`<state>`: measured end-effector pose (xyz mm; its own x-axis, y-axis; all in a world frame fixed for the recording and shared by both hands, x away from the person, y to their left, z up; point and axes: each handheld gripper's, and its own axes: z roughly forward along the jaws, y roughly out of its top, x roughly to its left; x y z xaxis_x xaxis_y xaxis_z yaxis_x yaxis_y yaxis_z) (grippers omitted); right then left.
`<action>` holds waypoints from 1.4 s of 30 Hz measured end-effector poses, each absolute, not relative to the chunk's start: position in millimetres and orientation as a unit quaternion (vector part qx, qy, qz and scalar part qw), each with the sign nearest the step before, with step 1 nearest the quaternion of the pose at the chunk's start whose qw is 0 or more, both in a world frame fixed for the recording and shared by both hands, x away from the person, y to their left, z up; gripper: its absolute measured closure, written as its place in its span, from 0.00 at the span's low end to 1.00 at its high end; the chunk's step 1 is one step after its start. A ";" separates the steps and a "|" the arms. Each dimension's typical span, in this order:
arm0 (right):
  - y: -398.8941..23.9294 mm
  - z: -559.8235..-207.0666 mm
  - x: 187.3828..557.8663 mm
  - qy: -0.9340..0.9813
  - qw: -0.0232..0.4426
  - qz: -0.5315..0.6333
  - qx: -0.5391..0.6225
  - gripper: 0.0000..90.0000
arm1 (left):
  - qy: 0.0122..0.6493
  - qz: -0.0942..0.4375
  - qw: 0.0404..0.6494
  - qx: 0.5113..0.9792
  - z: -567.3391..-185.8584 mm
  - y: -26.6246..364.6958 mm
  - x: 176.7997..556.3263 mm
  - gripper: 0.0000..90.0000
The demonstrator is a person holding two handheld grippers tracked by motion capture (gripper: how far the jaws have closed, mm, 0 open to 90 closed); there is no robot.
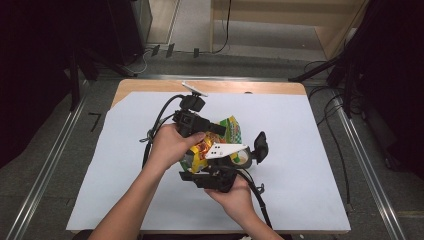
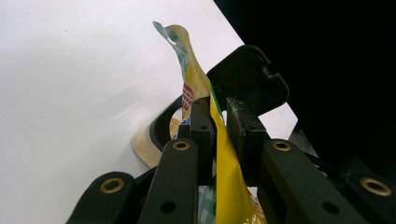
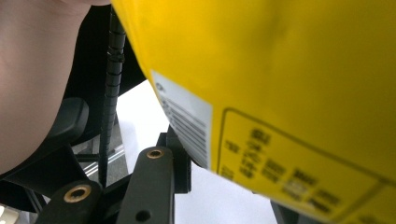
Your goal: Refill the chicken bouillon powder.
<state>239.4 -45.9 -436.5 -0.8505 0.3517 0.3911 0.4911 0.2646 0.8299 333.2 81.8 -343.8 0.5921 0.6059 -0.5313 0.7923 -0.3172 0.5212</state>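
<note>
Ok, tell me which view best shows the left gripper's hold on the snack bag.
The left gripper view: the snack bag stands clamped between the left gripper fingers. The high view shows the bag partly covered by hands. The right gripper view shows its blurred yellow back.

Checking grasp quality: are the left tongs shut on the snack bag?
Shut: the left tongs pinch the yellow snack bag between their pads.
</note>
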 end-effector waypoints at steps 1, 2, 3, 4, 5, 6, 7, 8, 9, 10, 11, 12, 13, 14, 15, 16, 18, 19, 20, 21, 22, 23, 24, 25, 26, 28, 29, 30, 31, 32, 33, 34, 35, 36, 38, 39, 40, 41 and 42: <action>-45.9 -436.3 239.4 -0.793 0.063 -0.544 -0.266 0.77 | 0.435 -0.119 0.389 0.803 -343.9 81.5 333.0 0.91; -45.9 -436.3 239.4 -0.794 0.063 -0.544 -0.266 0.78 | 0.434 -0.118 0.389 0.804 -343.9 81.6 332.9 0.91; -45.8 -436.4 239.5 -0.794 0.062 -0.543 -0.266 0.77 | 0.433 -0.118 0.388 0.805 -343.9 81.4 332.7 0.91; -45.8 -436.3 239.4 -0.794 0.062 -0.543 -0.266 0.78 | 0.433 -0.118 0.388 0.805 -343.9 81.3 332.6 0.91; -45.8 -436.3 239.5 -0.795 0.061 -0.542 -0.265 0.78 | 0.434 -0.117 0.387 0.805 -344.1 81.0 332.4 0.91; -45.8 -436.3 239.6 -0.795 0.061 -0.542 -0.266 0.78 | 0.433 -0.117 0.387 0.805 -344.2 80.8 332.3 0.91; -45.8 -436.4 239.7 -0.796 0.060 -0.542 -0.265 0.78 | 0.433 -0.117 0.387 0.806 -344.4 80.8 332.4 0.91; -45.8 -436.3 239.8 -0.796 0.060 -0.541 -0.265 0.78 | 0.433 -0.117 0.387 0.806 -344.5 80.8 332.5 0.91; -45.7 -436.2 239.8 -0.796 0.060 -0.540 -0.265 0.78 | 0.433 -0.118 0.387 0.805 -344.5 80.7 332.4 0.91; -45.7 -436.2 239.8 -0.796 0.059 -0.540 -0.265 0.78 | 0.435 -0.118 0.387 0.805 -344.7 80.4 332.2 0.91; -45.7 -436.2 239.8 -0.797 0.059 -0.540 -0.265 0.78 | 0.435 -0.118 0.386 0.805 -344.7 80.3 332.2 0.91; -45.7 -436.2 239.8 -0.797 0.059 -0.540 -0.265 0.78 | 0.434 -0.118 0.386 0.805 -344.7 80.3 332.0 0.91; -45.7 -436.2 239.9 -0.797 0.059 -0.540 -0.265 0.78 | 0.434 -0.118 0.386 0.805 -344.7 80.2 331.9 0.91; -45.7 -436.1 239.8 -0.797 0.059 -0.540 -0.265 0.78 | 0.433 -0.118 0.384 0.807 -344.7 80.4 332.0 0.91; -45.7 -436.1 239.8 -0.797 0.059 -0.540 -0.265 0.78 | 0.435 -0.118 0.384 0.806 -344.8 80.2 331.9 0.90; -45.6 -436.1 239.8 -0.797 0.058 -0.540 -0.265 0.78 | 0.435 -0.119 0.384 0.806 -344.9 80.2 331.9 0.90; -45.3 -436.3 239.8 -0.797 0.058 -0.540 -0.264 0.78 | 0.434 -0.120 0.383 0.806 -345.2 80.4 331.7 0.90; -45.2 -436.4 239.7 -0.797 0.057 -0.540 -0.264 0.78 | 0.434 -0.120 0.383 0.806 -345.3 80.3 331.6 0.90; -45.1 -436.5 239.7 -0.798 0.056 -0.539 -0.264 0.78 | 0.434 -0.120 0.383 0.806 -345.4 80.3 331.4 0.90; -45.0 -436.6 239.6 -0.798 0.056 -0.539 -0.264 0.78 | 0.434 -0.120 0.383 0.806 -345.5 80.3 331.4 0.90; -44.9 -436.6 239.7 -0.798 0.055 -0.539 -0.263 0.78 | 0.434 -0.120 0.383 0.806 -345.7 80.4 331.4 0.90; -44.9 -436.6 239.7 -0.799 0.054 -0.538 -0.263 0.78 | 0.434 -0.120 0.383 0.806 -345.9 80.4 331.4 0.90; -44.9 -436.6 239.7 -0.799 0.054 -0.538 -0.263 0.78 | 0.435 -0.120 0.383 0.806 -345.9 80.4 331.4 0.90; -44.9 -436.6 239.7 -0.799 0.054 -0.538 -0.263 0.78 | 0.435 -0.120 0.383 0.806 -346.0 80.3 331.3 0.90; -44.9 -436.6 239.8 -0.799 0.053 -0.538 -0.262 0.78 | 0.434 -0.119 0.383 0.807 -346.0 80.3 331.2 0.90; -45.0 -436.7 239.9 -0.800 0.052 -0.538 -0.261 0.78 | 0.433 -0.120 0.382 0.808 -346.1 80.6 331.2 0.90; -45.1 -436.7 239.9 -0.800 0.052 -0.538 -0.260 0.78 | 0.433 -0.121 0.381 0.808 -346.2 80.6 331.2 0.90; -45.1 -436.9 239.9 -0.800 0.051 -0.538 -0.260 0.78 | 0.434 -0.121 0.381 0.807 -346.3 80.5 331.1 0.90; -45.1 -437.0 239.9 -0.801 0.051 -0.538 -0.259 0.78 | 0.436 -0.122 0.381 0.806 -346.4 80.7 331.1 0.89; -45.1 -437.0 239.9 -0.801 0.051 -0.538 -0.259 0.78 | 0.436 -0.123 0.381 0.806 -346.4 80.7 331.3 0.89; -45.1 -437.0 239.9 -0.801 0.051 -0.538 -0.259 0.78 | 0.437 -0.125 0.381 0.805 -346.3 80.8 331.5 0.89; -45.1 -436.8 239.8 -0.800 0.052 -0.538 -0.260 0.78 | 0.437 -0.125 0.381 0.805 -346.2 80.7 331.6 0.89; -45.3 -436.8 239.8 -0.800 0.053 -0.539 -0.260 0.78 | 0.437 -0.125 0.380 0.806 -346.0 80.6 331.6 0.89; -45.3 -436.7 239.7 -0.799 0.053 -0.539 -0.260 0.78 | 0.436 -0.125 0.380 0.806 -345.8 80.8 331.8 0.89; -45.4 -436.4 239.6 -0.798 0.056 -0.540 -0.261 0.78 | 0.436 -0.127 0.380 0.805 -345.5 81.1 332.0 0.89; -45.3 -436.3 239.4 -0.798 0.056 -0.541 -0.261 0.77 | 0.436 -0.128 0.381 0.805 -345.3 81.2 332.0 0.89; -45.3 -436.2 239.2 -0.797 0.057 -0.542 -0.261 0.77 | 0.436 -0.127 0.380 0.805 -345.2 81.2 331.9 0.89; -45.2 -436.3 239.2 -0.797 0.057 -0.542 -0.261 0.77 | 0.436 -0.127 0.381 0.805 -345.2 81.2 331.9 0.89; -45.2 -436.3 239.1 -0.797 0.057 -0.542 -0.261 0.77 | 0.436 -0.128 0.381 0.805 -345.2 81.2 331.9 0.89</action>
